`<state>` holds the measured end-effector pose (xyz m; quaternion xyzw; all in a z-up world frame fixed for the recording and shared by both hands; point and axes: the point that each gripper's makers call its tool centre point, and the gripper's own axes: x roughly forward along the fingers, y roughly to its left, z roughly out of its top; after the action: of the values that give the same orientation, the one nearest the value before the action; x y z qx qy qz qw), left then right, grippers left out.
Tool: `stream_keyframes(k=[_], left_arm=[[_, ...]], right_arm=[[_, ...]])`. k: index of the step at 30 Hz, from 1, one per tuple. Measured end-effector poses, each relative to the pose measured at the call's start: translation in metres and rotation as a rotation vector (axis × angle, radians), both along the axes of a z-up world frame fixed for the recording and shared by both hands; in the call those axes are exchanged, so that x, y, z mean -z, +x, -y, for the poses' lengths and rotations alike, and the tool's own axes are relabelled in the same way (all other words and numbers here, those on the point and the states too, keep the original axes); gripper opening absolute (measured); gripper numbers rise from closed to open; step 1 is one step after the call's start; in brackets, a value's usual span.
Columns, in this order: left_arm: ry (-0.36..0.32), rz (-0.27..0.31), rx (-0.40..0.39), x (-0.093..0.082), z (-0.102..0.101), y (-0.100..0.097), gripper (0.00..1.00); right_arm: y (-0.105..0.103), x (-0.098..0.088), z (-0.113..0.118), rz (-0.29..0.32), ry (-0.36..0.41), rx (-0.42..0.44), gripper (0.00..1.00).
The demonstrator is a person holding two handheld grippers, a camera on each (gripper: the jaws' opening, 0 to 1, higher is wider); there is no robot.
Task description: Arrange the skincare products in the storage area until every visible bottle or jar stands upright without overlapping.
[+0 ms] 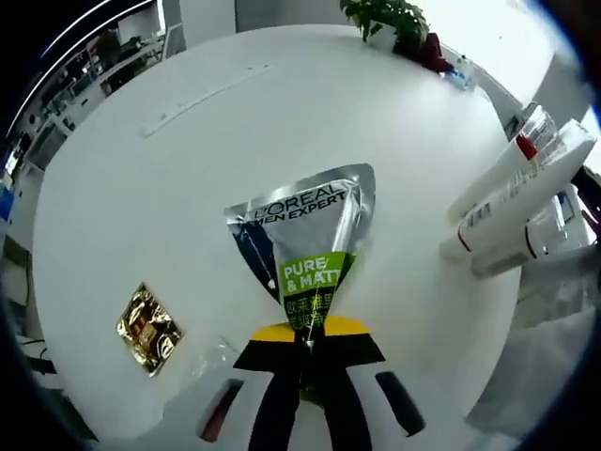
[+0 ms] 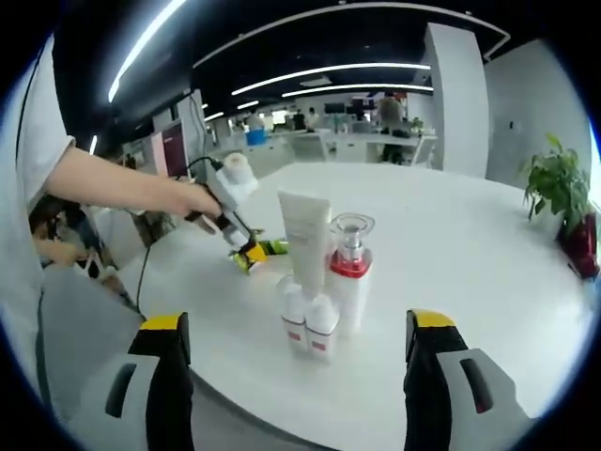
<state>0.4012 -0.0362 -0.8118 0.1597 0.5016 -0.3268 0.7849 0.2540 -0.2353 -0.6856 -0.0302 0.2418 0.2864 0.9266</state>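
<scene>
The left gripper (image 1: 310, 362) pinches the silver tube (image 1: 305, 244) by its end, over the white bench (image 1: 188, 188). The right gripper (image 2: 296, 376) waits, spread wide, facing 3 standing bottles (image 2: 324, 272).

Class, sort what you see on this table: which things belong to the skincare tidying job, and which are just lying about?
Part of the job:
- silver sachet, held in the left gripper
- white tube
- pump bottle
- small bottles
- right gripper, open

Lying about:
- gold packet
- potted plant
</scene>
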Motion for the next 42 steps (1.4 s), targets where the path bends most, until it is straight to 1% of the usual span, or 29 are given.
stream_keyframes(k=[4, 6, 8, 11, 14, 16, 18, 23, 26, 28, 32, 34, 36, 38, 42], left_arm=[[-0.044, 0.002, -0.015, -0.014, 0.003, -0.011, 0.03], [-0.048, 0.005, -0.021, -0.02, 0.003, -0.017, 0.03], [-0.054, 0.011, -0.029, -0.023, 0.004, -0.019, 0.03], [-0.066, 0.019, -0.039, -0.027, 0.002, -0.017, 0.03], [-0.082, 0.032, -0.053, -0.035, 0.002, -0.025, 0.03], [-0.095, 0.037, -0.061, -0.036, 0.003, -0.023, 0.03], [-0.099, 0.041, -0.066, -0.039, 0.001, -0.029, 0.03], [-0.123, 0.056, -0.088, -0.048, -0.004, -0.035, 0.03], [-0.14, 0.07, -0.099, -0.059, -0.004, -0.045, 0.03], [-0.147, 0.077, -0.109, -0.06, -0.006, -0.046, 0.03], [-0.163, 0.093, -0.123, -0.071, -0.007, -0.061, 0.03], [-0.174, 0.101, -0.123, -0.073, -0.008, -0.062, 0.03], [-0.183, 0.111, -0.126, -0.081, -0.009, -0.072, 0.03], [-0.195, 0.12, -0.13, -0.083, -0.009, -0.074, 0.03], [-0.212, 0.145, -0.131, -0.1, -0.01, -0.09, 0.03]], right_arm=[[0.001, -0.001, 0.001, 0.002, 0.014, 0.008, 0.94], [0.0, -0.002, 0.001, 0.001, 0.017, 0.009, 0.94], [0.0, -0.002, 0.001, -0.001, 0.018, 0.009, 0.93], [0.0, -0.001, 0.0, -0.002, 0.019, 0.005, 0.93], [-0.002, -0.001, -0.003, -0.002, 0.009, -0.006, 0.93], [-0.002, -0.001, -0.004, 0.009, -0.011, -0.016, 0.93], [-0.003, 0.0, -0.005, 0.007, -0.017, -0.025, 0.93], [-0.005, 0.001, -0.008, 0.007, -0.037, -0.043, 0.94], [-0.005, 0.001, -0.008, 0.006, -0.038, -0.049, 0.94], [-0.006, 0.001, -0.009, 0.005, -0.036, -0.053, 0.94], [-0.008, 0.0, -0.012, 0.004, -0.031, -0.067, 0.95], [-0.009, 0.001, -0.013, 0.004, -0.035, -0.079, 0.94], [-0.012, 0.001, -0.018, 0.004, -0.048, -0.105, 0.94], [-0.013, 0.001, -0.021, 0.007, -0.056, -0.12, 0.95], [-0.015, -0.001, -0.024, 0.018, -0.061, -0.137, 0.95]])
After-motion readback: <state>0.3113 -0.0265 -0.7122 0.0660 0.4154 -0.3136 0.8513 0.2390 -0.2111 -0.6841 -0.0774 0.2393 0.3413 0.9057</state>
